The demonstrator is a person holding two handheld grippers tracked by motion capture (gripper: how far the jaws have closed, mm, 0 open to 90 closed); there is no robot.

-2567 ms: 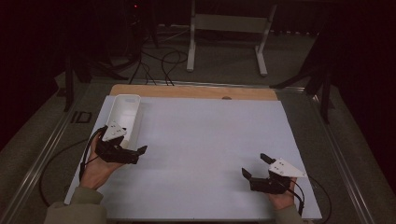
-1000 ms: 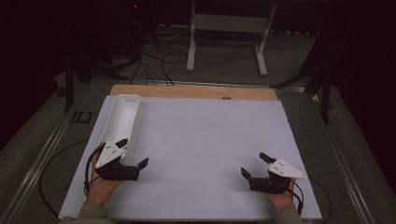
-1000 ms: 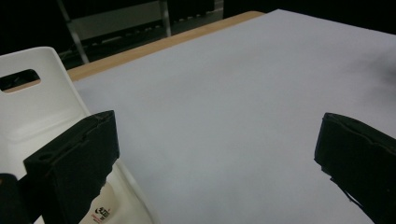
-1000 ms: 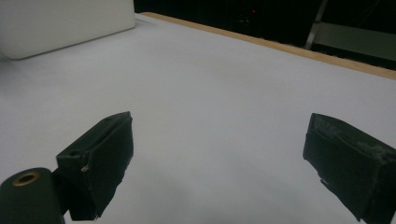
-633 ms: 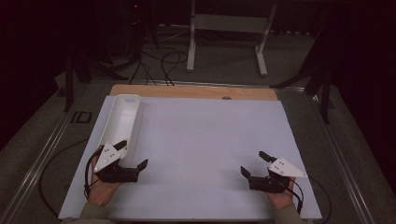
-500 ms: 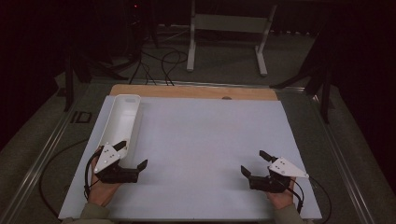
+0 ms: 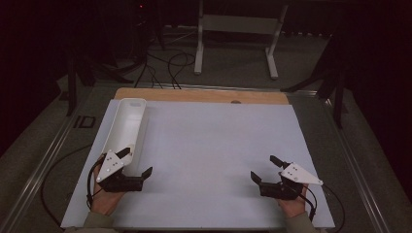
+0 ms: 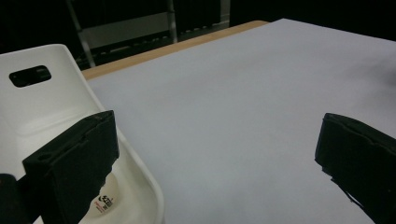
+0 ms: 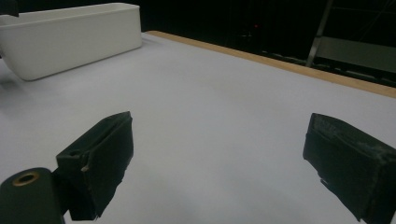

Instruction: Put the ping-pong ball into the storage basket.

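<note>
A long white bin (image 7: pixel 127 127) lies along the left side of the white table sheet (image 7: pixel 214 141), and nothing lies in the part I can see. My left gripper (image 7: pixel 138 161) is open at the bin's near end. In the left gripper view (image 8: pixel 217 144) one jaw hangs over the bin's rim (image 8: pixel 140 172) and the other over bare sheet. My right gripper (image 7: pixel 263 167) is open near the front right, low over the sheet and holding nothing. The right gripper view (image 9: pixel 219 149) looks across the sheet to the bin (image 9: pixel 70 37) far off at the left.
A wooden table edge (image 7: pixel 204 94) runs along the back of the sheet. Behind the table a white metal stand (image 7: pixel 238 29) and cables (image 7: pixel 165 63) sit on the dark floor. Metal rails border the table's left and right sides.
My left gripper has drawn back toward the front edge along the bin's near end and turned a little. The right gripper has barely moved.
</note>
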